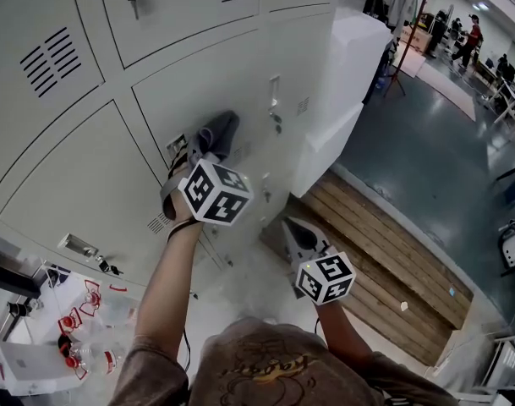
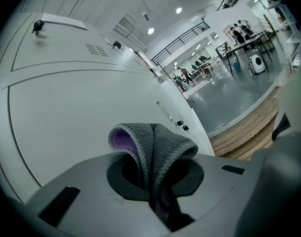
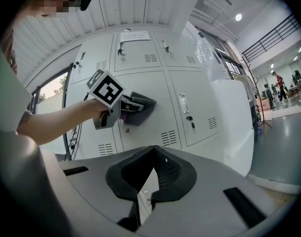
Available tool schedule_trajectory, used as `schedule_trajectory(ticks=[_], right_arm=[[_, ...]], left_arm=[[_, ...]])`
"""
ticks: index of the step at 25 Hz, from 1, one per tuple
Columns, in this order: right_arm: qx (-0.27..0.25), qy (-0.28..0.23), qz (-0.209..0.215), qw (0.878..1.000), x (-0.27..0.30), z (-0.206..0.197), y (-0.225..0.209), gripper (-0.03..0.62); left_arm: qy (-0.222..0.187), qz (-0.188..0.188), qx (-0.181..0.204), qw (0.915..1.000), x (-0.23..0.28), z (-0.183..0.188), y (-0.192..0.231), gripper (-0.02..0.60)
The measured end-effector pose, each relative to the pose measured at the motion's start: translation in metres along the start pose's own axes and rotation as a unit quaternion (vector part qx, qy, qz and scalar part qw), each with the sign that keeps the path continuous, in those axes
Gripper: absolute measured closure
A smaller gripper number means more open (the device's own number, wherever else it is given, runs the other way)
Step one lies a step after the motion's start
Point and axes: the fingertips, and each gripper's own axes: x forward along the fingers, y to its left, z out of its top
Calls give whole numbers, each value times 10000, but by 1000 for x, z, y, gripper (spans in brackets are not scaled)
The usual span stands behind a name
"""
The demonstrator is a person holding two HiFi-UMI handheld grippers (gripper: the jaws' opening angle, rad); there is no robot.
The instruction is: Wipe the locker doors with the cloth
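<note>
Evidently mid-wipe: one door under the cloth, and which others are done I can't tell.

Head view: my left hand-held gripper holds the cloth against a locker door near its side edge, while my right hand-held gripper hangs above wooden planks. Left gripper view: jaws clenched on the grey-purple fold. Right gripper view: jaws together, empty; pale vented doors, glossy floor, open hall.

Cloth lower end hidden inside left tongs; far people too small to make out
</note>
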Motion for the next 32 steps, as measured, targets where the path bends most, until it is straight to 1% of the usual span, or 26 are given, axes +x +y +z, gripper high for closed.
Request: schedule_trajectory(ticks=[12,18,22,27,32], right_arm=[[31,26,-86,10000,2,-2,-10,597],[15,42,-190,9998,0,-2,-20,597],[20,38,-289,9996,-3,-2,-27,597],[16,24,-398,9992,-7,-1,-33,597],[-2,15,-514,9987,-13,0,-38,597]], left_arm=[[421,-411,-487,9971,33,-59,-50,541],[680,-652,-664,9933,45,-90,-75,541],[775,-764,-679,9917,49,-105,-88,541],[717,-1002,-760,9895,49,-111,-107,541],[542,-1152,-701,9894,45,-105,-121,541]])
